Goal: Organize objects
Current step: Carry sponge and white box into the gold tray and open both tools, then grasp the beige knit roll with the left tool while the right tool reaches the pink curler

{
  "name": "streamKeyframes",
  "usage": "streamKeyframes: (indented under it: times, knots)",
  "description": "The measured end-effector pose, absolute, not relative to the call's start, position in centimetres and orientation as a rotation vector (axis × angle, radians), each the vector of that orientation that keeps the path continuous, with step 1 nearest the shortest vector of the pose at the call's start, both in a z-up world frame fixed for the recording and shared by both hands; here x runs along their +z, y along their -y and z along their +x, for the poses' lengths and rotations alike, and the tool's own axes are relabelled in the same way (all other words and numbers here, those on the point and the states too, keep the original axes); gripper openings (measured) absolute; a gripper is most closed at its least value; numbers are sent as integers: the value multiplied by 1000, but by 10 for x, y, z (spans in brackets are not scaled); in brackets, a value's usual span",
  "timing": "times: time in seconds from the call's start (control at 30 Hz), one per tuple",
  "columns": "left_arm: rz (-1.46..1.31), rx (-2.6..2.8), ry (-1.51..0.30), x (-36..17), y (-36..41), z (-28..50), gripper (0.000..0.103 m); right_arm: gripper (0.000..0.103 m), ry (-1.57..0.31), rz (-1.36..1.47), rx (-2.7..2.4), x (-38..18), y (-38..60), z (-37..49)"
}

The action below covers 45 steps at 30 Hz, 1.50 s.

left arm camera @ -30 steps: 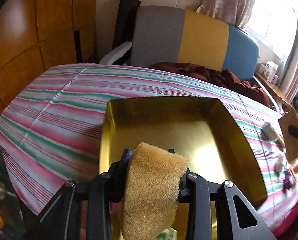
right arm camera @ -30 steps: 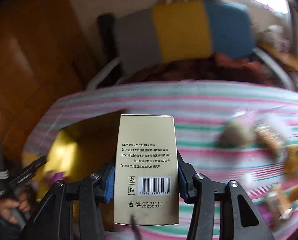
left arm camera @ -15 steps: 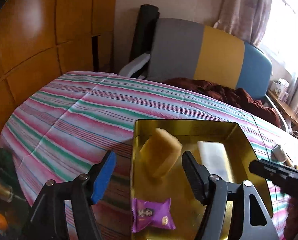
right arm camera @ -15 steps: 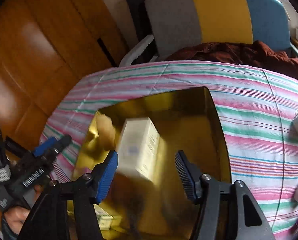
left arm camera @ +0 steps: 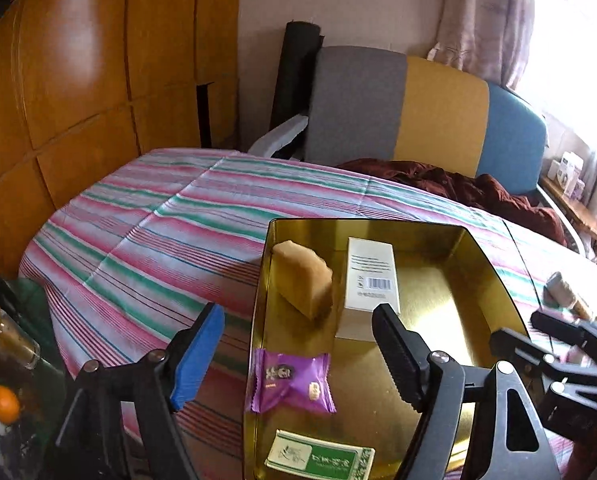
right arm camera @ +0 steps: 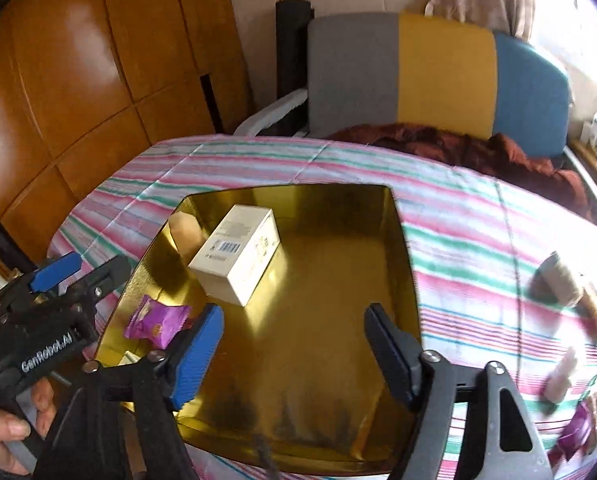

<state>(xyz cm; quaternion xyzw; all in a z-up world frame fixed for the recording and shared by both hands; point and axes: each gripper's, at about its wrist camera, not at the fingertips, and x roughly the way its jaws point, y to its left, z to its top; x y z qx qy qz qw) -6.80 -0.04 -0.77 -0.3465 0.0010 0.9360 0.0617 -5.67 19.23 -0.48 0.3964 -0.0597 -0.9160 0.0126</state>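
A gold tray [left arm camera: 458, 280] [right arm camera: 338, 280] sits on the striped tablecloth. In it lie a yellow sponge [left arm camera: 303, 283] [right arm camera: 184, 236], a cream box with a barcode [left arm camera: 370, 284] [right arm camera: 238, 254], a purple snack packet [left arm camera: 292, 382] [right arm camera: 156, 322] and a green and white packet [left arm camera: 320, 458]. My left gripper [left arm camera: 298, 354] is open and empty above the tray's near left corner. My right gripper [right arm camera: 294, 352] is open and empty above the tray's near side.
Several small items [right arm camera: 562, 284] lie on the cloth to the right of the tray. A grey, yellow and blue chair back [left arm camera: 418, 120] and a dark red cloth [left arm camera: 458, 188] stand behind the table. Wooden panels [left arm camera: 78, 80] are on the left.
Both grippers opened and let go: the sponge and the cream box dropped into the tray and now lie still. Both grippers have pulled back from the tray.
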Motion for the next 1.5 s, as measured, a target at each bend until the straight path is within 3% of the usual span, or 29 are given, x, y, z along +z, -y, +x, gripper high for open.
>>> streamKeyframes:
  times: [0.6, 1.07, 1.17, 1.5]
  knots:
    - [-984, 2692, -198, -4, -66, -41, 78, 76, 291, 1265, -2997, -5, -270, -31]
    - [-986, 2583, -286, -5, -111, -34, 78, 76, 342, 1279, -3193, 20, -385, -21]
    - [-981, 2540, -296, -4, -123, -33, 78, 76, 427, 1272, -3246, 27, -422, -21]
    - [-932, 2414, -359, 4, -185, -34, 78, 76, 957, 1234, -3293, 14, -553, -26]
